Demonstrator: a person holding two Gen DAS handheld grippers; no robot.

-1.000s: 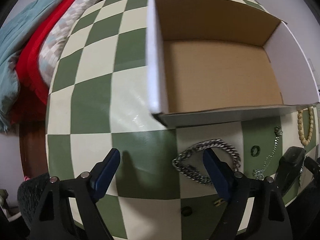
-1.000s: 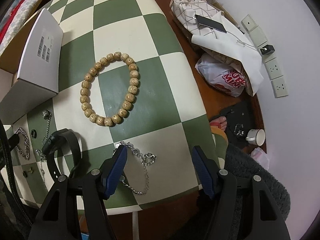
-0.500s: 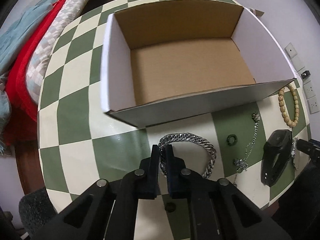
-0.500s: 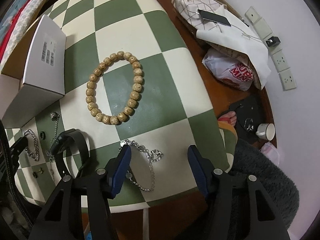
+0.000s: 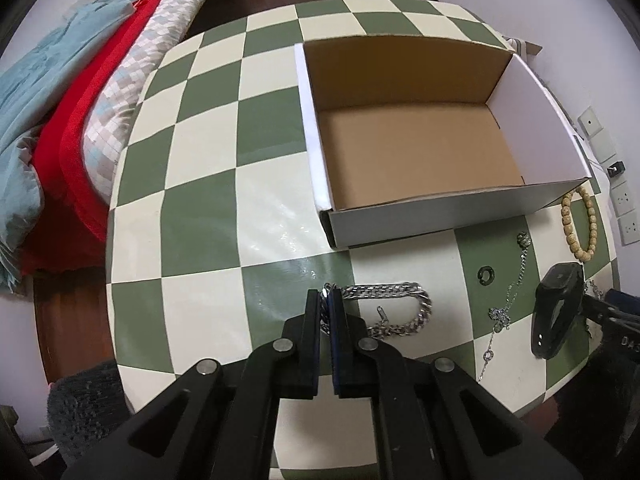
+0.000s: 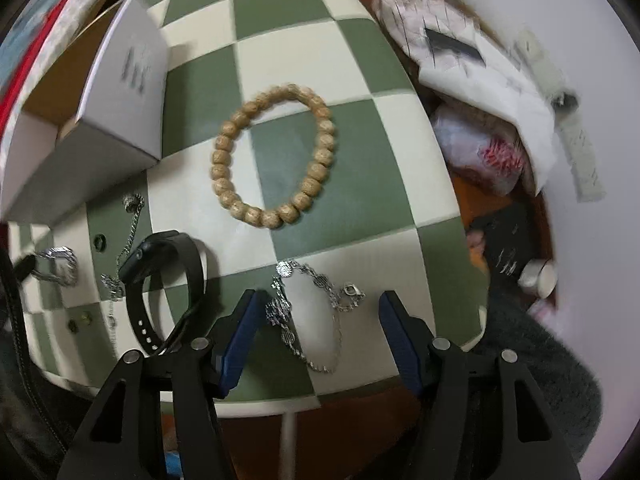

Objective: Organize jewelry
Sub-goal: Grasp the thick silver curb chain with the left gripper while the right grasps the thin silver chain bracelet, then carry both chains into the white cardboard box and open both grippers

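Left tongs (image 5: 327, 300): earlier spread, now pinched on heavy silver chain bracelet (image 5: 400, 312), one end lifted off checkered table (image 5: 200, 208), rest trailing; open cardboard box (image 5: 420, 152) now farther right in view. Right tongs (image 6: 320, 312): spread, opening slightly, above fine silver chain (image 6: 316, 312); bead bracelet (image 6: 276, 148) beyond, black watch (image 6: 160, 280) beside, unmoved.

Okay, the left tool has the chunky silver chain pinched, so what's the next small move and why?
Probably lift the left tool and carry the silver chain over the near wall of the cardboard box. Most of the chain lies on the table, and the box ahead is open and empty.
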